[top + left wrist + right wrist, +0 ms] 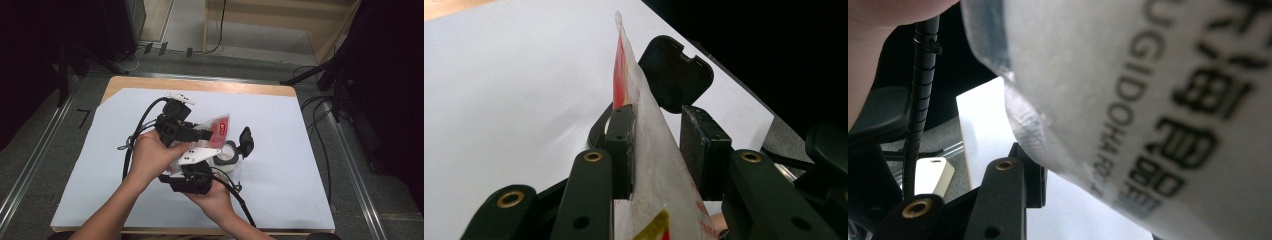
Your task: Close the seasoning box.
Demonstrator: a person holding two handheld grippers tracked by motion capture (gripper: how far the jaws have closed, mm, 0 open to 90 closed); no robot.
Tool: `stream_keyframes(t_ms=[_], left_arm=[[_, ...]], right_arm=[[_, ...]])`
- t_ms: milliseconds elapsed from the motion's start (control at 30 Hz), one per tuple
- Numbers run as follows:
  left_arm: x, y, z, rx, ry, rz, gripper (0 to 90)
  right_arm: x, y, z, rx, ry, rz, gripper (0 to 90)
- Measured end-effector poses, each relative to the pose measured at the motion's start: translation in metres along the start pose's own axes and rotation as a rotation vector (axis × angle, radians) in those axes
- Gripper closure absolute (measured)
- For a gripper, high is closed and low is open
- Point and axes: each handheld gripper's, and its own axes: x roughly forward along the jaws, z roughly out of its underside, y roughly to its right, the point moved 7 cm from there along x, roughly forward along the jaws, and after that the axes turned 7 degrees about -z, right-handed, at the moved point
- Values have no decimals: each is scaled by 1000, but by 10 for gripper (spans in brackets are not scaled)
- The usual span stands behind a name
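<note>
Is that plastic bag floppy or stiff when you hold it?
Probably floppy: the bag is thin, see-through film that bends and creases between the left gripper's fingers. It looks light, since its top edge stands up unaided. The glossy film may be slippery, so it could slide out of a loose grip.

A wooden table is covered by a white sheet, on which a small white container with an opened black lid is set.

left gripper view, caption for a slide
Left gripper jaws around a translucent pouch, black flip lid behind.
</note>
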Motion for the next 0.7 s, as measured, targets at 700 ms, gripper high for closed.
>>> stream_keyframes(t_ms=[700], left_arm=[[0, 0, 1, 5, -3, 7, 679]], right_arm=[[1, -2, 1, 3, 5, 5, 629]])
